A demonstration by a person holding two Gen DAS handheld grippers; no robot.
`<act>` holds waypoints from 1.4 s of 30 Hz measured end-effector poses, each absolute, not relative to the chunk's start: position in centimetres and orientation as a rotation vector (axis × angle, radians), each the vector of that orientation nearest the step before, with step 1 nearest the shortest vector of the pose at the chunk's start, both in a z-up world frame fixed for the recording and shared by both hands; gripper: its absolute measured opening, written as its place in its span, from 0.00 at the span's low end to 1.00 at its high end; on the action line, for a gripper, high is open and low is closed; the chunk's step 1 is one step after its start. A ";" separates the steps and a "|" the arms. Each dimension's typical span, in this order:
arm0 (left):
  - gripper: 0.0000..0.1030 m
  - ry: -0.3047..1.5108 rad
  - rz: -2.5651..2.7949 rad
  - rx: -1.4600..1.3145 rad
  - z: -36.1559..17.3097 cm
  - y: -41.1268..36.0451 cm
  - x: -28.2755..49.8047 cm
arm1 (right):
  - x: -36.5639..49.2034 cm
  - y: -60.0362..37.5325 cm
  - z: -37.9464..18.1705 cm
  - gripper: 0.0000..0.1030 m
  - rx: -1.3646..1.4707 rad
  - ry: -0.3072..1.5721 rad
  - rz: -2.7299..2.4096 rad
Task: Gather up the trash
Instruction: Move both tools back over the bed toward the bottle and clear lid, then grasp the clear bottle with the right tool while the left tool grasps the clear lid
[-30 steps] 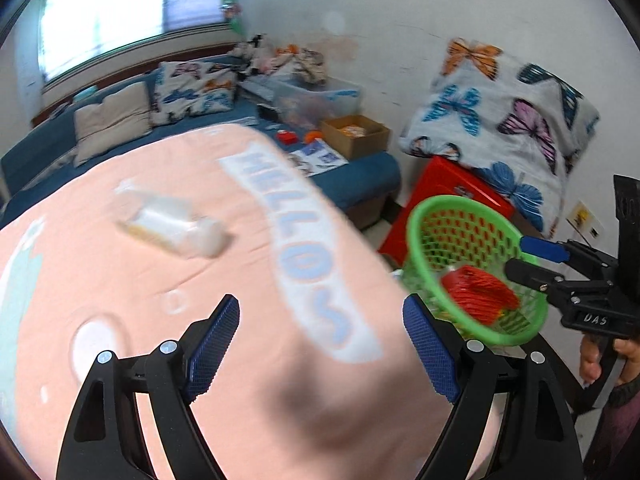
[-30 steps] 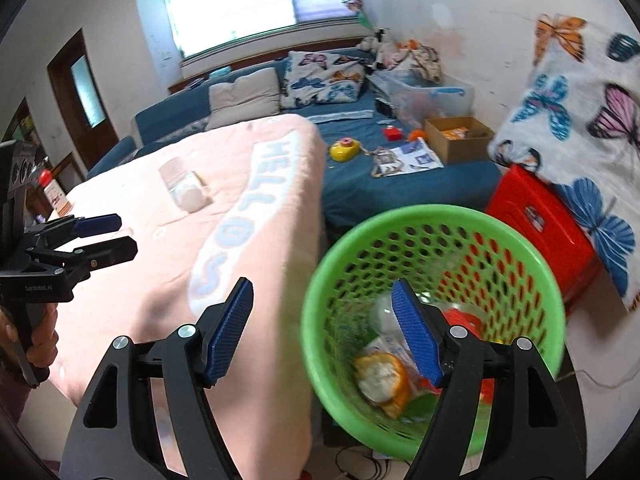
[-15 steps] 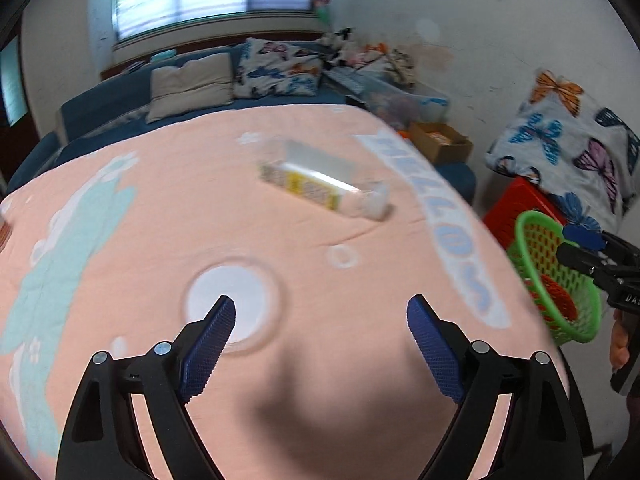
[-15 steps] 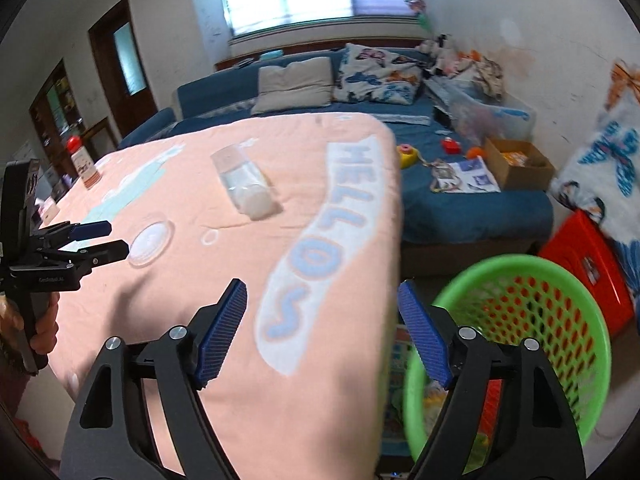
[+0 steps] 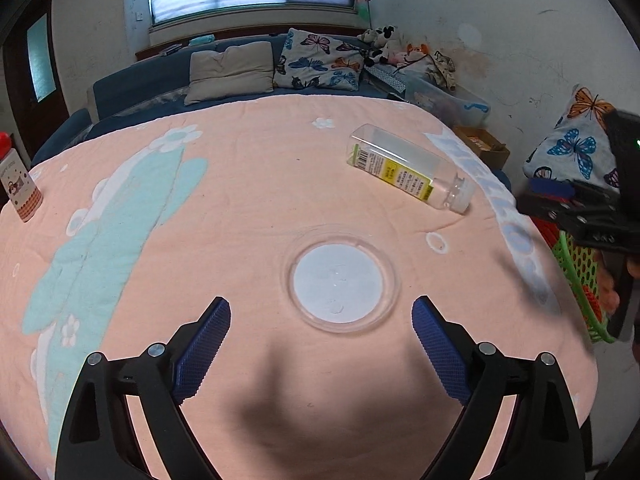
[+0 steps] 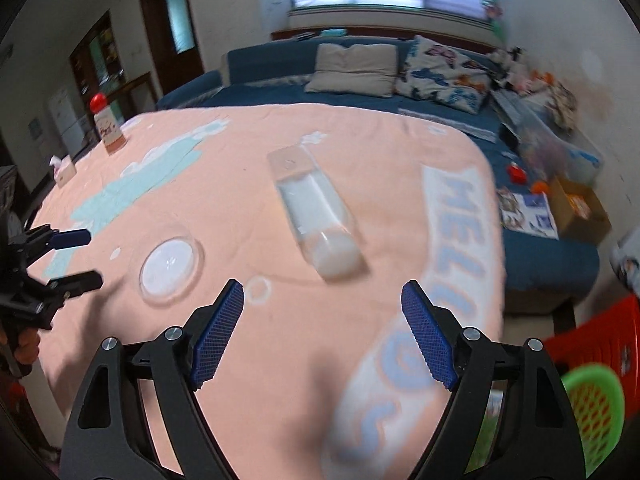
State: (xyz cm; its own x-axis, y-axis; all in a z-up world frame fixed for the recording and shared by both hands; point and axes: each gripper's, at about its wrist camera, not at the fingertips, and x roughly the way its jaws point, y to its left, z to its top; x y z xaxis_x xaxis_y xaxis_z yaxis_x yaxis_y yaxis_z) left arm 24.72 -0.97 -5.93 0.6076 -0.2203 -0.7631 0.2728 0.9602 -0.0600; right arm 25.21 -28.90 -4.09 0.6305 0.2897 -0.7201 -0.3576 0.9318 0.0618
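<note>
Trash on the pink blanket [image 5: 248, 208]: a clear bottle [image 5: 408, 174] lay on its side just beyond a flat clear lid [image 5: 342, 282].
Both the left gripper [image 5: 320, 340] and right gripper [image 6: 322, 326] had their fingers spread wide and empty. The lid, thin and flat against the soft blanket, looked liable to slip a pinch; the bottle could roll. Only the right view showed the green basket [image 6: 596, 404] beyond the blanket's edge clearly, though blurred; only the left showed the bottle's yellow label.

Black angular left gripper [image 5: 320, 344], ribbed blue pads [image 5: 204, 350], silver screws
</note>
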 end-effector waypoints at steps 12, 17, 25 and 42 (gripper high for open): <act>0.88 0.888 -0.311 0.086 -6.7 0.1 26.0 | 34.8 -23.4 -6.8 0.79 -0.246 0.867 0.442; 0.88 0.896 -0.336 0.100 -7.1 -0.3 26.5 | 37.6 -22.9 -8.6 0.79 -0.264 0.912 0.452; 0.92 0.946 -0.385 0.201 -8.8 -2.4 28.0 | 40.1 -22.5 -10.2 0.75 -0.264 0.964 0.461; 0.93 0.956 -0.524 0.300 -9.6 -4.2 29.4 | 36.8 -23.2 -9.3 0.57 -0.225 0.958 0.474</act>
State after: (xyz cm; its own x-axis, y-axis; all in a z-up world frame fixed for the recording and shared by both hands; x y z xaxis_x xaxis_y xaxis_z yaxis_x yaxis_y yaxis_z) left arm 29.38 -4.18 -9.59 0.4665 -0.2904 -0.8355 0.5482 0.8362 0.0154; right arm 36.80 -23.23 -9.35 0.4831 0.2874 -0.8270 -0.4825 0.8756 0.0225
